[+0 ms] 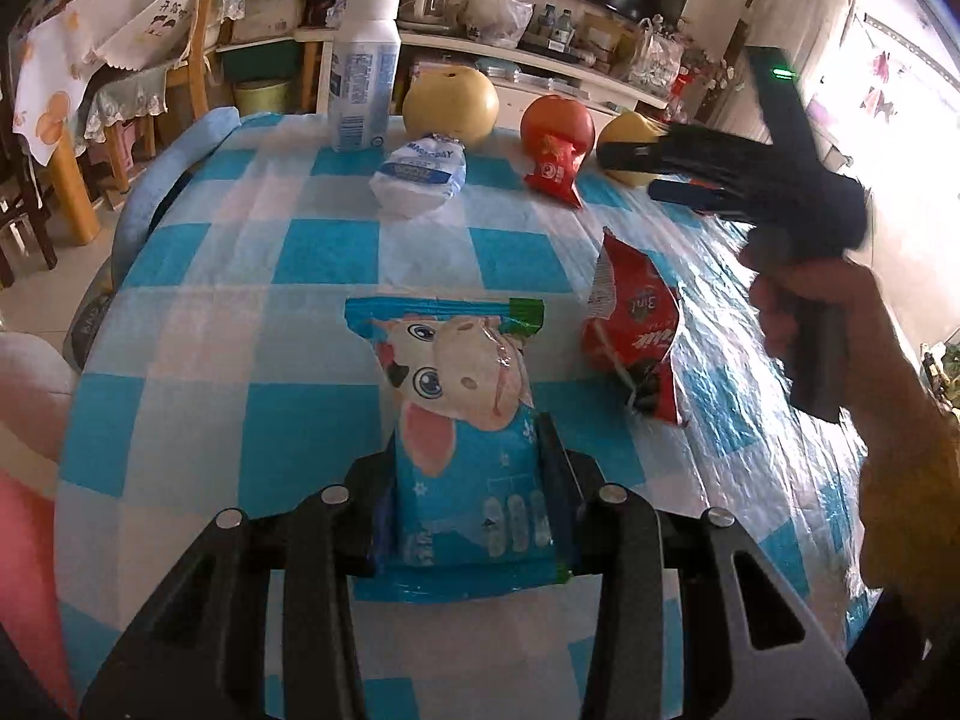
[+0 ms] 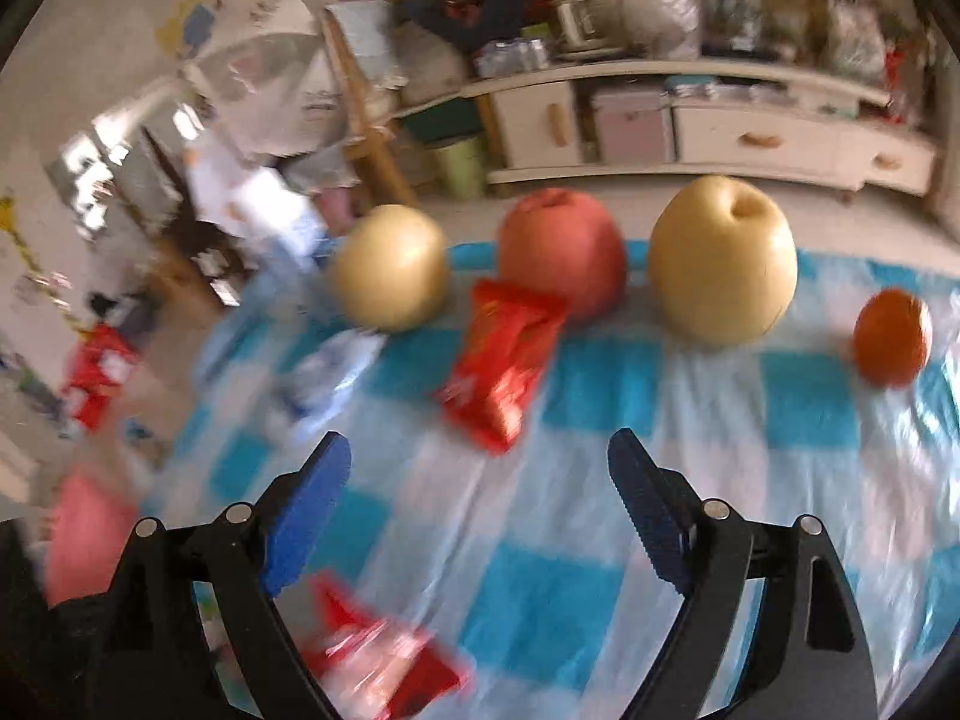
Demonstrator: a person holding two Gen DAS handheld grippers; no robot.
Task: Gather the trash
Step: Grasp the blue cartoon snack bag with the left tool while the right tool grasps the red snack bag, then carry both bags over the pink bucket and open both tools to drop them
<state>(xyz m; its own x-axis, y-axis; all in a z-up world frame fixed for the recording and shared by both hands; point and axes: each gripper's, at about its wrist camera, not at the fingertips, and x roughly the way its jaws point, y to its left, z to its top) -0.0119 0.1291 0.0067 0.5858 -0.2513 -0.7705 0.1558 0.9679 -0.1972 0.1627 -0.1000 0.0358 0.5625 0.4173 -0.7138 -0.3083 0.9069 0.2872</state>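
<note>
Our left gripper (image 1: 474, 480) has its jaws pinching the blue cow-print wrapper (image 1: 465, 414), which lies flat on the blue-and-white checked worktop (image 1: 312, 252). Our right gripper (image 2: 480, 492) hangs above the cloth with its jaws spread wide and nothing between them. Ahead of it a red snack wrapper (image 2: 501, 360) lies touching the red apple (image 2: 561, 252), between two yellow pears (image 2: 723, 261). A torn red packet (image 1: 639, 330) sits just right of the cow wrapper.
</note>
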